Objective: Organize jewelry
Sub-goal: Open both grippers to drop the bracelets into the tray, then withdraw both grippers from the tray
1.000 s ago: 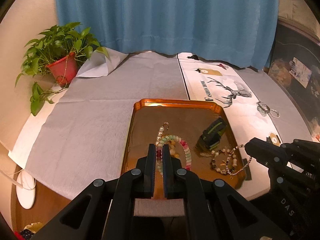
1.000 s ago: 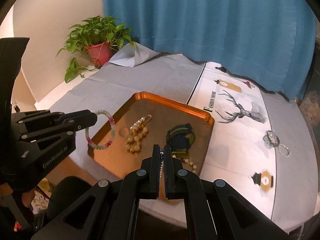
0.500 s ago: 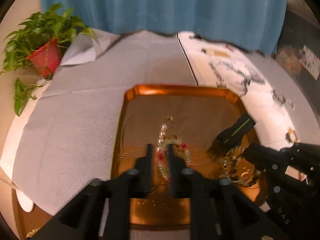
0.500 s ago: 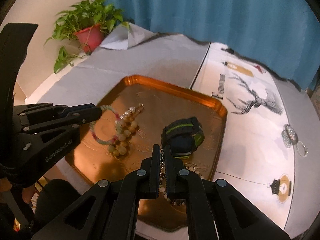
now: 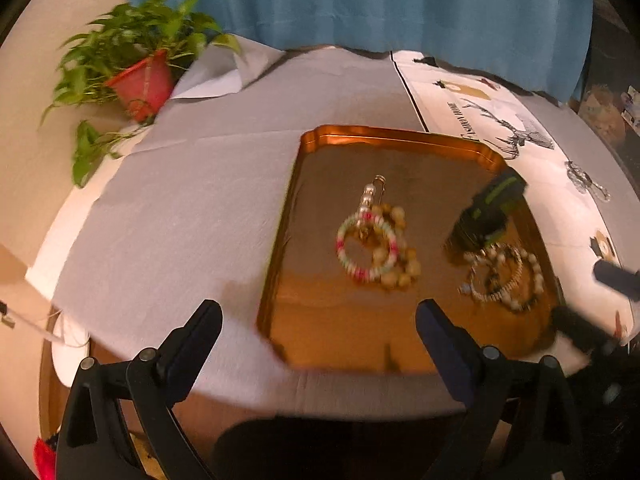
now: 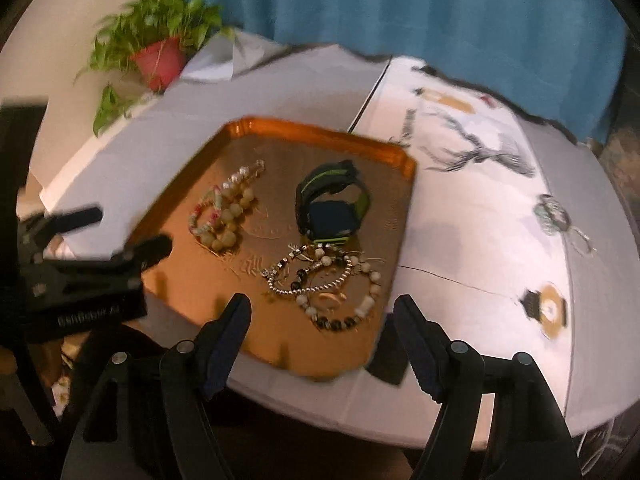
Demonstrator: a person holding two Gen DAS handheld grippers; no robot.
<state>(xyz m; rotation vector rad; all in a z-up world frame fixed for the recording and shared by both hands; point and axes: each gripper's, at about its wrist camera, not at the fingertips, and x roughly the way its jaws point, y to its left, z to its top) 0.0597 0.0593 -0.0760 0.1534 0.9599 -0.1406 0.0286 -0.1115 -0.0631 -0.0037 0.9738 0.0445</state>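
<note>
Left gripper [image 5: 318, 322]: jaws spread wide, nothing between them; the two fingers hang above the near edge of the table, touching nothing.
Right gripper [image 6: 322, 316]: jaws likewise wide apart and empty; the fingers flank the near corner of the tray without touching it.
Copper tray [image 5: 396, 134]: lies on the grey cloth [image 5: 180, 208], ahead of both grippers, and holds all the jewelry named below.
Pastel bead bracelet [image 5: 345, 256]: a ring of pink, white and green beads lying flat in the tray's middle, ahead of the left gripper and well apart from its fingers; it overlaps the tan beads.
Tan bead bracelet [image 5: 402, 270]: larger yellowish beads, under and just beside the pastel ring, with a silvery clasp end pointing toward the far rim.
Watch [image 6: 334, 202]: dark face with a black and green strap, standing on its edge in the tray's right half, beyond the tangled pile.
Tangled bracelets [image 6: 332, 284]: a metal chain, a white-bead strand and a dark-bead strand heaped together near the tray's front corner, just ahead of the right gripper's open fingers, not touching them.
Keyring [image 6: 560, 218]: a silvery piece on the white deer-print runner [image 6: 480, 184], right of the tray, well apart from both grippers.
Potted plant [image 5: 136, 64]: red pot at the far left corner.
Blue curtain [image 5: 360, 0]: behind the table.
</note>
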